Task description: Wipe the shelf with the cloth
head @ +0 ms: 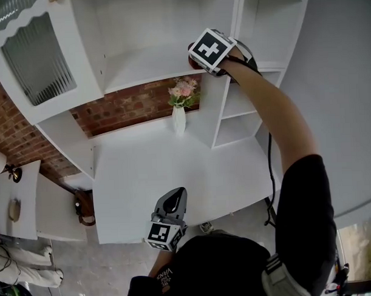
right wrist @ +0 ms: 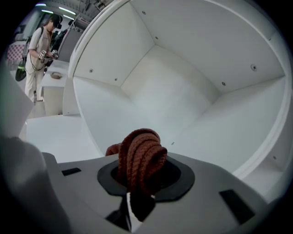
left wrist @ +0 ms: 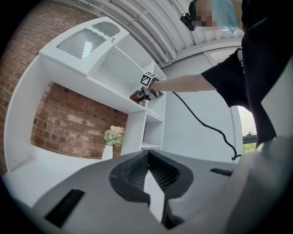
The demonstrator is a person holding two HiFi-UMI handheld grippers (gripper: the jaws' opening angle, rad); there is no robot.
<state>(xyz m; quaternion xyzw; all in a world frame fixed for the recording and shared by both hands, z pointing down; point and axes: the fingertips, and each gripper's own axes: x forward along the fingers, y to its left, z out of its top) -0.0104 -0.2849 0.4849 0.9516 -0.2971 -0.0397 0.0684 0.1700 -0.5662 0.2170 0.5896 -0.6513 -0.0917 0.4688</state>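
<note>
Right gripper (right wrist: 137, 185) clamps 1 brown cloth (right wrist: 140, 155) at the shelf (right wrist: 224, 123), while left gripper (left wrist: 147, 170) sits closed, empty.

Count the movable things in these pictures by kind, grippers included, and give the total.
Grippers: 2, left gripper and right gripper
Cloths: 1, brown cloth, held in the right gripper
Vases: 1, vase of flowers
Total: 4

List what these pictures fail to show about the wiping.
- Underside of the cloth: in the right gripper view, the right hand-held gripper hides it with its own body, so contact with the shelf cannot be told.
- The cloth in the head view: almost all covered by the marker cube.
- Dust on the shelf: too fine in every view.
- Background person, right gripper view: too small to tell what they hold.
</note>
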